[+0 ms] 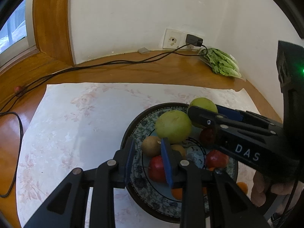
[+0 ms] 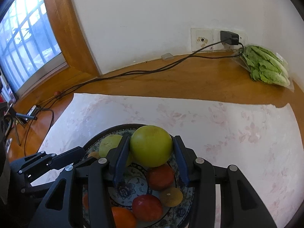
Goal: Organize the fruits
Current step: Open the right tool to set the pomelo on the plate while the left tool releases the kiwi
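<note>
A patterned bowl (image 1: 133, 131) (image 2: 106, 133) on a floral cloth holds several fruits: green apples, red apples, kiwis and oranges. My right gripper (image 2: 151, 148) is shut on a green apple (image 2: 151, 145) above the bowl's far side; this apple also shows in the left wrist view (image 1: 206, 103) between the right gripper's fingers. A second green apple (image 1: 172, 126) (image 2: 110, 144) rests in the bowl beside it. My left gripper (image 1: 147, 157) is open and empty over the bowl's near left rim, above a kiwi (image 1: 151, 145) and a red apple (image 1: 156, 169).
The floral cloth (image 1: 85, 123) (image 2: 228, 133) covers a wooden table. Bagged lettuce (image 1: 222, 62) (image 2: 266, 66) lies at the far right by the wall. A black cable (image 1: 95, 66) (image 2: 133, 72) runs from a wall plug along the table. An orange (image 1: 242, 187) lies outside the bowl.
</note>
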{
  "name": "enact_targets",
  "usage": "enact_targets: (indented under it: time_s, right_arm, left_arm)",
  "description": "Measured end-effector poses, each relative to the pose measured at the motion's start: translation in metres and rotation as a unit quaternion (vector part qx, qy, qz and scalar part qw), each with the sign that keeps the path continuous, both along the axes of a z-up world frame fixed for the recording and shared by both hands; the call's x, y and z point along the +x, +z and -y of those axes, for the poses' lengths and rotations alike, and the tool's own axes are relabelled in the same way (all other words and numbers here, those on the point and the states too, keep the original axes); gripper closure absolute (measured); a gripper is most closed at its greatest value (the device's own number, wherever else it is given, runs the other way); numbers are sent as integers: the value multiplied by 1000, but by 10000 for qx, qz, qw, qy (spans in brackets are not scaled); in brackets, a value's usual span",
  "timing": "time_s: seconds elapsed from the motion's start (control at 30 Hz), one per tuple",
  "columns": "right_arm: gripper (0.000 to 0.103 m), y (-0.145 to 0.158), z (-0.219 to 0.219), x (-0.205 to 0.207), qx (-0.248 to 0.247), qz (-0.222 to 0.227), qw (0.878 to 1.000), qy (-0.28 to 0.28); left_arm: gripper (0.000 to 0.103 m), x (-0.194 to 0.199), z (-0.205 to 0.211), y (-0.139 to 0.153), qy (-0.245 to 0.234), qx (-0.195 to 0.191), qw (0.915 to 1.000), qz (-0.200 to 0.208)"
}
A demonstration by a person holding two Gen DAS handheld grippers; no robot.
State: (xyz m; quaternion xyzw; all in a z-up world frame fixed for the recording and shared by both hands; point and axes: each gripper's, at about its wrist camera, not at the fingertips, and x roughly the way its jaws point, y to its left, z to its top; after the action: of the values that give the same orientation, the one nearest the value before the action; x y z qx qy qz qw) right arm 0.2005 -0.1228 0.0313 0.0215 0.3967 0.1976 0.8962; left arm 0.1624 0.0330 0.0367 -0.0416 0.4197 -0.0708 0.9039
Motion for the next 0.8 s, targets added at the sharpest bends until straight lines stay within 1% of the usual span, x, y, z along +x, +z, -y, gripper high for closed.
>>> enact_targets:
  time_s: [0.2, 0.4, 0.5, 0.57, 0.6, 0.63, 0.67, 0.73, 0.8]
  right_arm:
    - [55, -1, 4, 0, 117, -85, 9999, -57]
    - [55, 3, 0, -2, 111, -16, 9999, 26]
    - [55, 5, -1, -4, 134, -1, 9999, 52]
    - [55, 7, -1, -6, 143, 13, 9999, 52]
    - [54, 8, 0, -7, 147, 25, 9999, 53]
    - [53, 10, 0, -8, 151, 38, 9999, 52]
    - [49, 12, 1, -10, 159, 54, 9998, 47]
    - [45, 15, 4, -15, 183, 64, 9998, 33]
    - [44, 17, 9, -22, 249, 54, 9997, 14]
  left_arm:
    - [72, 1, 2, 0, 8, 0, 10000, -8]
    - [70, 1, 2, -1, 7, 4, 10000, -16]
    - [65, 1, 2, -1, 18, 11, 10000, -26]
    - [58, 1, 3, -1, 9, -1, 10000, -32]
    - [56, 0, 3, 1, -8, -14, 10000, -17]
    - [53, -1, 3, 1, -20, -22, 10000, -4]
    - [49, -2, 3, 2, -30, -27, 10000, 7]
    - [45, -6, 3, 5, -41, -34, 10000, 18]
    - [43, -10, 3, 8, -62, -78, 9999, 21]
